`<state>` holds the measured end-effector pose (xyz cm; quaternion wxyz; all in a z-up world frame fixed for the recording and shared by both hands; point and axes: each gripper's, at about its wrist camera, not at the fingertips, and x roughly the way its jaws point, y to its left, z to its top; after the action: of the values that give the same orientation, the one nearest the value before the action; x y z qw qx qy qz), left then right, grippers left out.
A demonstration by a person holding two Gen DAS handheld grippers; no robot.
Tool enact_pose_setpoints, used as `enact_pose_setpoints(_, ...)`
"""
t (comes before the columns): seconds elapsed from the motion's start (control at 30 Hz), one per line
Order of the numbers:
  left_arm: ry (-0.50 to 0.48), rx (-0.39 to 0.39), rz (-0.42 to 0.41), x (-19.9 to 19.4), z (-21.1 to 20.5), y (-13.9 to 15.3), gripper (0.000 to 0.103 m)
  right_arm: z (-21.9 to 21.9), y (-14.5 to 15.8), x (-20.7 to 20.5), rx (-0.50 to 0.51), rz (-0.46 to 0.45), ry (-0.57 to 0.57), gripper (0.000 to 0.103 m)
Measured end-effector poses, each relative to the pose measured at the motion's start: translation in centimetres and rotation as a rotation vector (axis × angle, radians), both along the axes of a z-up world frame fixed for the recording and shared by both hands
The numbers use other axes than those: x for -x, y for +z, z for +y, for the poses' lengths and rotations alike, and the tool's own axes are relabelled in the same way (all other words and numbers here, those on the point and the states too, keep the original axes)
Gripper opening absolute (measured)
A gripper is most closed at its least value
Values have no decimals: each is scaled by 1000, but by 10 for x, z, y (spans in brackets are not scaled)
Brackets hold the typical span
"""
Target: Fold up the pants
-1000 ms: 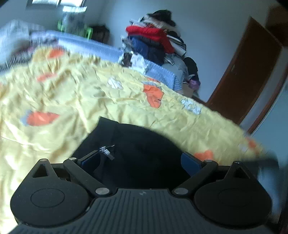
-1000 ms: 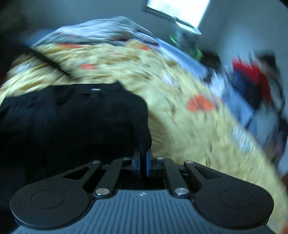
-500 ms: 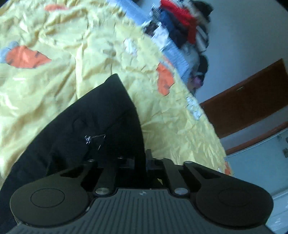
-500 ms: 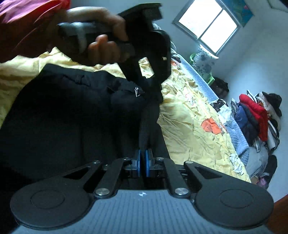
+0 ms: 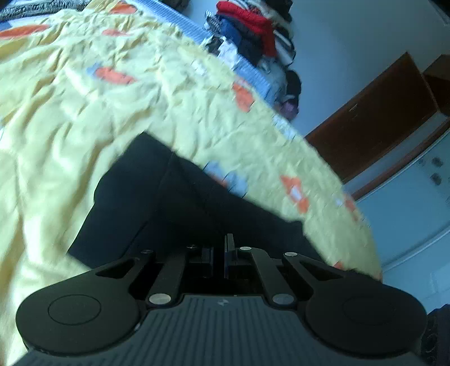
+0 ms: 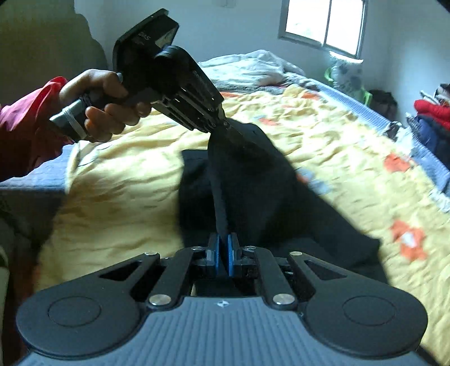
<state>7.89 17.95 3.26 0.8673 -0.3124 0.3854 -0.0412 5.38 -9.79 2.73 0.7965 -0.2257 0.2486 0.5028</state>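
Black pants (image 6: 270,194) hang lifted over a yellow bedspread (image 6: 118,180) with orange patches. My right gripper (image 6: 222,254) is shut on the near edge of the pants. My left gripper (image 6: 223,122) shows in the right wrist view, held by a hand in a red sleeve, and is shut on the far edge, with a taut band of cloth stretched between the two. In the left wrist view my left gripper (image 5: 220,253) is shut on the black pants (image 5: 174,208), which hang down onto the bedspread (image 5: 84,118).
A pile of clothes (image 5: 253,36) lies past the bed's far side, also in the right wrist view (image 6: 433,121). A brown door (image 5: 379,112) is at the right. A window (image 6: 323,25) and rumpled grey bedding (image 6: 253,70) are at the head of the bed.
My left gripper closed on the pants after being open a second ago. Both grippers have lifted the cloth off the bed and pulled apart, stretching the edge between them.
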Motion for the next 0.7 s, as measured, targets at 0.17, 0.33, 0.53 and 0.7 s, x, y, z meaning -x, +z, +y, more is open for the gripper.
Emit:
enact_pose_setpoints(0.17, 15, -67, 79, 3, -1, -28, 9, 8, -23, 4, 32, 16, -46, 6)
enact_pose_setpoints(0.33, 45, -143, 82, 15, -5, -19, 34, 7, -30, 15, 10, 33, -102, 19)
enact_pose_setpoints(0.53, 101, -369, 12, 43, -21, 18, 48, -48, -10, 39, -122, 21, -243, 28)
enact_pose_setpoints(0.7, -16, -484, -139, 43, -78, 48, 61, -99, -35, 44, -73, 133, -417, 46)
